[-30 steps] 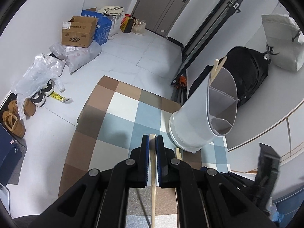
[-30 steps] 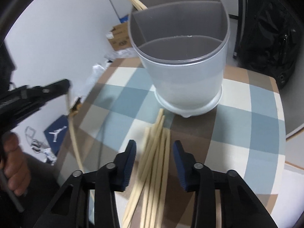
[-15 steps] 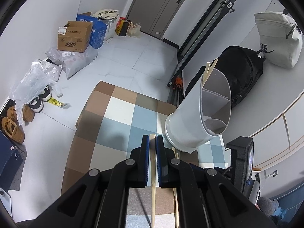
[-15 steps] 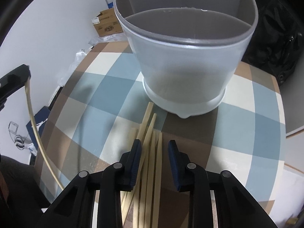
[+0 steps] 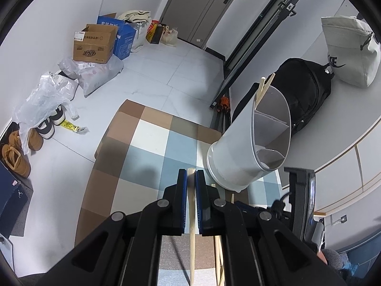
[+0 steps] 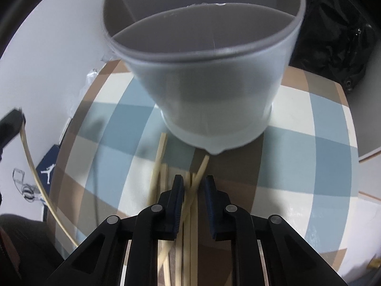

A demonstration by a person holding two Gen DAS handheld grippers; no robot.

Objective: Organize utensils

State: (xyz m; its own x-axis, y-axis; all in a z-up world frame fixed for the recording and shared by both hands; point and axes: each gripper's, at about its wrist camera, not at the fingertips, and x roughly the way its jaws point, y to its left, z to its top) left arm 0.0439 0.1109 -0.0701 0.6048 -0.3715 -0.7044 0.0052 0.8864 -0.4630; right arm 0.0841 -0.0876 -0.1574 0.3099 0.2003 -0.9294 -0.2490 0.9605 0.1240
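A grey divided utensil holder (image 5: 250,143) stands on the checked tablecloth (image 5: 152,147); two chopsticks (image 5: 263,90) stick out of its far compartment. My left gripper (image 5: 191,174) is shut on a wooden chopstick (image 5: 191,214), held above the table left of the holder. In the right wrist view the holder (image 6: 209,78) fills the top. My right gripper (image 6: 193,181) is low over a bundle of several loose chopsticks (image 6: 190,214) lying in front of the holder, its jaws narrowed around some of them with a gap still showing. The left gripper's chopstick (image 6: 31,162) shows at the left edge.
The round table's edge (image 5: 95,157) drops to a tiled floor with cardboard boxes (image 5: 95,43), bags and shoes (image 5: 16,152). A black backpack (image 5: 302,90) and a white bag (image 5: 350,52) sit behind the holder.
My right gripper has moved forward and down onto the loose chopsticks and its jaws have closed most of the way. My left gripper has kept hold of its chopstick and risen slightly.
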